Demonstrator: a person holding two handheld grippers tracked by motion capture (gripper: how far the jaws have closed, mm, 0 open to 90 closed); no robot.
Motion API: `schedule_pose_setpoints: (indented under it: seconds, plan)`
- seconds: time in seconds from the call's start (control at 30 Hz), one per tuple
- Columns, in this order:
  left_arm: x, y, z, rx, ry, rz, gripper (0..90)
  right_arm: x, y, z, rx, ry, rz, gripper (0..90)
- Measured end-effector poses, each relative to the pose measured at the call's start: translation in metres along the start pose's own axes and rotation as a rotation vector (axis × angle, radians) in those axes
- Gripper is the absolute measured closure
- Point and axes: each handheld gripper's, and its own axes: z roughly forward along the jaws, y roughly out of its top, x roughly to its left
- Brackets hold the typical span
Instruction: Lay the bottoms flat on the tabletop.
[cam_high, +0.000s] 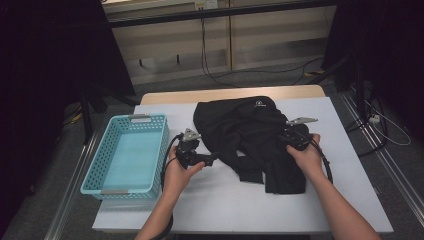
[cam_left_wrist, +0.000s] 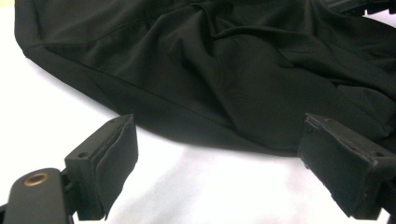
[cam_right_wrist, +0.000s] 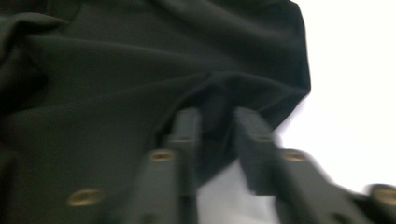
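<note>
As it lies crumpled, black garment (cam_high: 250, 135) shows folds | right gripper (cam_right_wrist: 217, 126) pinches its fold | left gripper (cam_left_wrist: 217, 158) gapes beside hem | blurred right view hides detail

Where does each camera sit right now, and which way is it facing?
High view: above the person's side, looking forward and down on the white table, the black garment and the blue basket; both forearms show, with the left gripper and right gripper.
Left gripper view: rides on the left gripper, facing the garment's hem across bare table, jaws wide apart.
Right gripper view: rides on the right gripper, jaws pinching a fold of the garment.
Shared: all views show the garment and the table.
</note>
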Motion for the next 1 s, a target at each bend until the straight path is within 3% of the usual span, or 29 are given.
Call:
schedule_pose_setpoints:
  seconds: [0.13,0.17,0.2,0.27,0.33,0.4,0.43,0.47,0.53,0.57,0.7,0.87,0.93,1.0]
  plan:
    - [0.0,0.0,-0.001,0.0,-0.001,0.001,12.4,-0.005,0.004,-0.002,0.01,-0.005,-0.009,90.0]
    - [0.0,0.0,-0.002,0.001,0.0,0.001,12.4,-0.015,0.005,-0.004,0.001,-0.037,-0.014,90.0]
    - [0.0,0.0,-0.002,0.001,-0.001,0.0,12.4,-0.015,0.005,-0.004,0.001,-0.037,-0.014,90.0]
    - [0.001,0.0,-0.002,0.001,-0.001,-0.002,12.4,-0.034,0.008,-0.01,-0.026,-0.08,0.03,90.0]
    - [0.002,0.0,-0.002,0.001,0.001,-0.002,12.5,-0.039,0.009,-0.011,-0.028,-0.096,0.038,90.0]
    - [0.002,0.001,-0.002,-0.007,0.001,-0.008,12.5,-0.047,0.008,-0.011,-0.029,-0.103,0.061,83.6]
    - [0.002,0.001,-0.003,-0.008,0.002,-0.005,12.4,-0.047,0.007,-0.011,-0.02,-0.116,0.061,76.9]
    - [0.002,0.001,-0.003,-0.006,-0.001,-0.004,12.4,-0.046,0.006,-0.012,-0.012,-0.122,0.055,76.0]
    - [0.002,0.001,-0.004,-0.007,0.002,-0.001,12.5,-0.045,0.004,-0.013,-0.012,-0.107,0.052,75.6]
    - [0.002,0.0,-0.004,-0.006,0.0,-0.002,12.4,-0.04,0.0,-0.017,-0.012,-0.103,0.038,70.2]
    - [0.004,-0.002,-0.006,-0.001,0.004,-0.001,12.5,-0.03,-0.011,-0.028,0.005,-0.077,0.013,64.7]
    - [0.002,-0.001,-0.009,-0.011,0.006,-0.003,12.4,-0.019,-0.023,-0.041,0.043,-0.078,-0.034,62.1]
    - [0.001,0.0,-0.01,-0.015,0.005,0.004,12.5,-0.012,-0.033,-0.051,0.049,-0.073,-0.075,60.5]
    - [0.0,0.0,-0.011,-0.017,0.0,-0.001,12.5,-0.009,-0.039,-0.056,0.041,-0.048,-0.075,59.8]
